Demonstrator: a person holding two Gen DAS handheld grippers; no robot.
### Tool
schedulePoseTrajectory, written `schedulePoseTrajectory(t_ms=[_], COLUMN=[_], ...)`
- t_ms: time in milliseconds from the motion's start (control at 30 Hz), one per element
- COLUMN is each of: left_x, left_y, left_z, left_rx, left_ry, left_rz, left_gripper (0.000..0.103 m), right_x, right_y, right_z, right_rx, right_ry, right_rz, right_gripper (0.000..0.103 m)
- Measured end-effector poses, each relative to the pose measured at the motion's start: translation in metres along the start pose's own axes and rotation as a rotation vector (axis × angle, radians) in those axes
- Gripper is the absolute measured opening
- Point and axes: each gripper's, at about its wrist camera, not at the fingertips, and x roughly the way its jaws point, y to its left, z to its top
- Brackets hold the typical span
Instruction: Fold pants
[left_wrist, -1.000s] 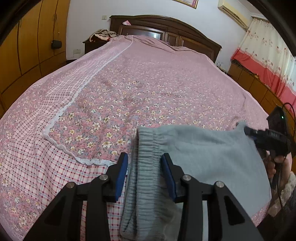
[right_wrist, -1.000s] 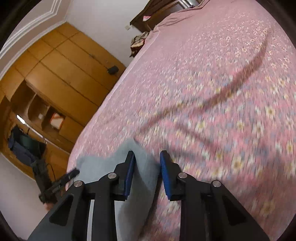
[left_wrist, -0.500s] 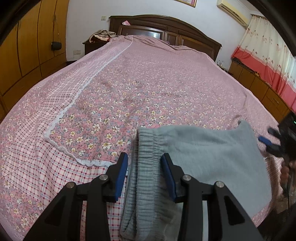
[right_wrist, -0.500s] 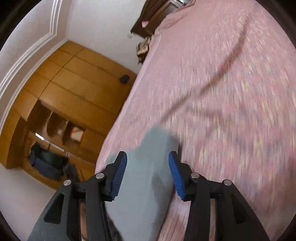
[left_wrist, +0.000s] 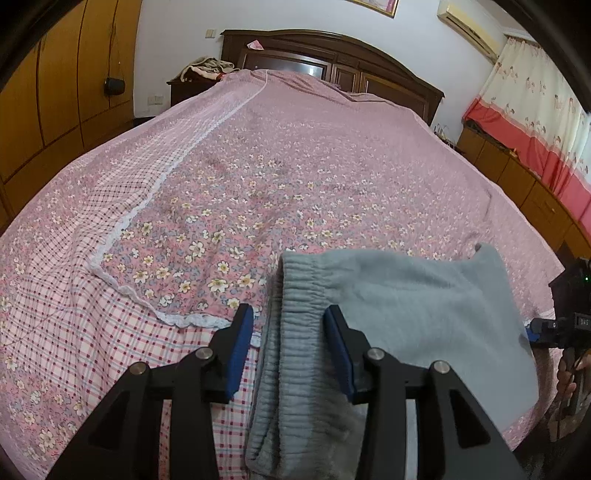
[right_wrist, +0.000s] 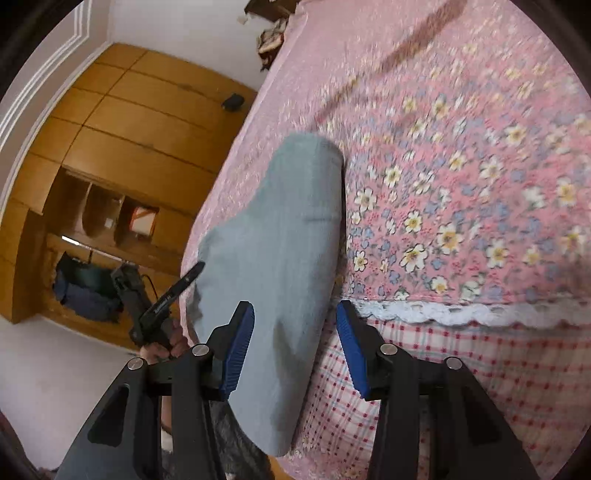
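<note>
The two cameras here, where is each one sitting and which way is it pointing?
Left wrist view: sits on the left hand-held gripper, looking up the bed toward the headboard; its open fingers straddle the grey pants at the waistband.
Right wrist view: sits on the right hand-held gripper, tilted, looking across the bed toward the wardrobe; its fingers are open around the pants, and a hand on the other gripper shows.
Shared: the pants, the bed, and each other's gripper.
</note>
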Motion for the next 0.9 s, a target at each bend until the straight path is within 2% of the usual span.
schedulePoseTrajectory(t_ms=[33, 100, 133, 267, 400, 433, 467, 500, 533, 700, 800, 900], left_x=[0.0, 0.0, 0.0, 0.001, 0.002, 0.001, 0.0, 0.0, -0.001, -0.001, -0.008, -0.027], left_y=[-0.001, -0.003, -0.004, -0.006, -0.004, -0.007, -0.006, -0.008, -0.011, -0.012, -0.009, -0.001], left_z=[0.0, 0.0, -0.001, -0.001, 0.0, 0.0, 0.0, 0.0, 0.0, 0.0, -0.001, -0.002], left_rx=[0.005, 0.01, 0.011, 0.003, -0.012, -0.007, -0.001, 0.009, 0.022, 0.026, 0.004, -0.022], left_ry=[0.0, -0.002, -0.003, -0.001, 0.004, 0.005, 0.004, 0.001, -0.003, -0.004, -0.01, -0.05], left_rz=[0.005, 0.014, 0.016, 0.008, -0.006, -0.002, 0.005, 0.014, 0.028, 0.026, 0.006, 0.003], left_gripper=[0.043, 0.043, 0.043, 0.044, 0.045, 0.045, 0.045, 0.045, 0.045, 0.046, 0.046, 0.046], right_x=[0.003, 0.007, 0.012, 0.016, 0.01, 0.01, 0.01, 0.011, 0.012, 0.002, 0.003, -0.005], right_y=[0.001, 0.0, -0.001, -0.016, -0.019, -0.017, -0.017, -0.017, -0.019, -0.034, -0.014, 0.019], right_z=[0.003, 0.012, 0.015, 0.029, 0.019, 0.015, 0.014, 0.014, 0.014, 0.016, 0.02, 0.022], right_rx=[-0.005, -0.025, -0.017, 0.061, 0.027, 0.009, 0.001, 0.006, 0.01, 0.04, 0.044, 0.075], right_ry=[0.003, -0.018, -0.028, -0.003, 0.055, 0.065, 0.052, 0.045, 0.046, 0.047, 0.04, -0.009], right_rz=[-0.01, -0.041, -0.031, 0.083, 0.138, 0.125, 0.091, 0.071, 0.063, 0.09, -0.011, -0.183], right_gripper=[0.047, 0.037, 0.035, 0.034, 0.034, 0.033, 0.025, 0.02, 0.019, 0.011, 0.01, 0.01])
